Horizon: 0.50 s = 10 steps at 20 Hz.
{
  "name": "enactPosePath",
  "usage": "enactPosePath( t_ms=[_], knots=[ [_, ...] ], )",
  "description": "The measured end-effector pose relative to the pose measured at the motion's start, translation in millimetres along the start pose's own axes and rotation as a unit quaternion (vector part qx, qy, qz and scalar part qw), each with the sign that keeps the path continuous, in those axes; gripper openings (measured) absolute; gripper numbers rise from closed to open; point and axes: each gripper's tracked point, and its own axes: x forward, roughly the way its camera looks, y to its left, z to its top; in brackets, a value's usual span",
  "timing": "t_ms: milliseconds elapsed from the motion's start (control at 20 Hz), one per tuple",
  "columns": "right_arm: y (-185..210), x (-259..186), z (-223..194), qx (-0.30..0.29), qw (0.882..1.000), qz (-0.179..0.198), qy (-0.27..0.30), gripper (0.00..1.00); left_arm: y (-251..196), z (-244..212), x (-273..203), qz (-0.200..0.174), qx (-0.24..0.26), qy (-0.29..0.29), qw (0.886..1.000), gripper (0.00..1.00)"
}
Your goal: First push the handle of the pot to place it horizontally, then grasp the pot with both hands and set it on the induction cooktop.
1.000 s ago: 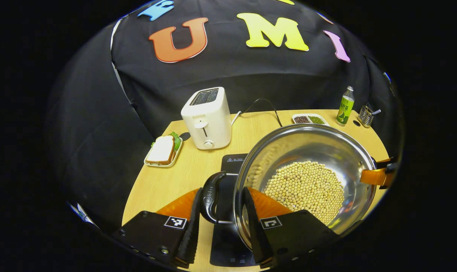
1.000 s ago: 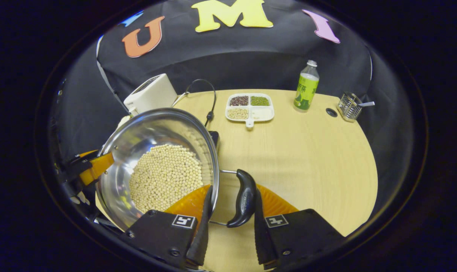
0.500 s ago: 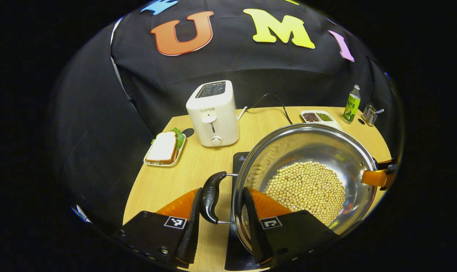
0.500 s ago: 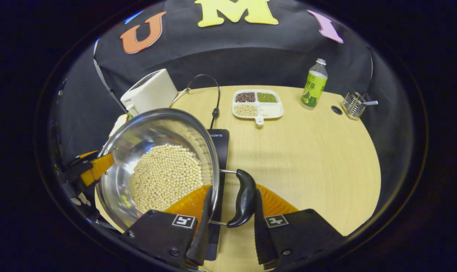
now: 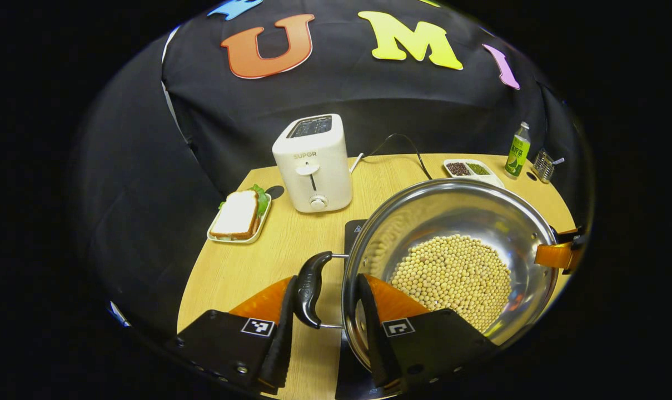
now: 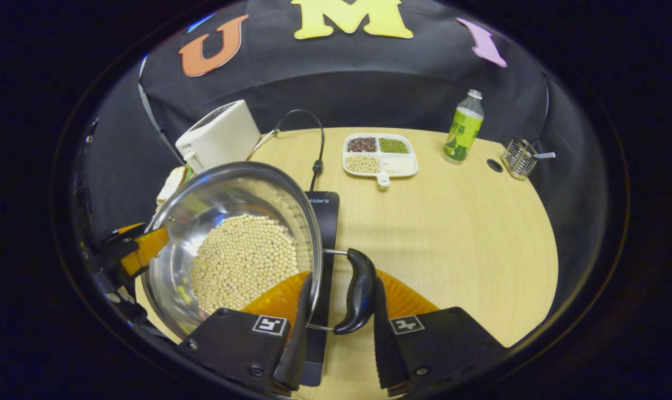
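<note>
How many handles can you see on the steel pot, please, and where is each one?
2. One handle sits on the pot's left side between the left gripper's fingers; the other handle sits on its right side between the right gripper's fingers.

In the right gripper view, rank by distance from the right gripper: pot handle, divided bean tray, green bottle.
1. Pot handle, between the right gripper fingers.
2. Divided bean tray, mid-table, straight ahead.
3. Green bottle, far edge, to the right.
</note>
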Motion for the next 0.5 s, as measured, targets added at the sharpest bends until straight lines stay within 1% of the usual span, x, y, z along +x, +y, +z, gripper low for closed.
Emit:
enactPosePath(
  t_ms=[100, 500],
  knots=[
    [0.4, -0.8, 0.1, -0.003, 1.000, -0.004, 0.001, 0.51, -0.8, 0.8, -0.1, -0.004, 0.001, -0.004, 1.000, 0.55],
    [0.1, 0.0, -0.2, -0.004, 1.000, -0.009, 0.003, 0.52, 0.0, 1.7, -1.8, -0.001, 0.005, -0.006, 1.000, 0.56]
  ],
)
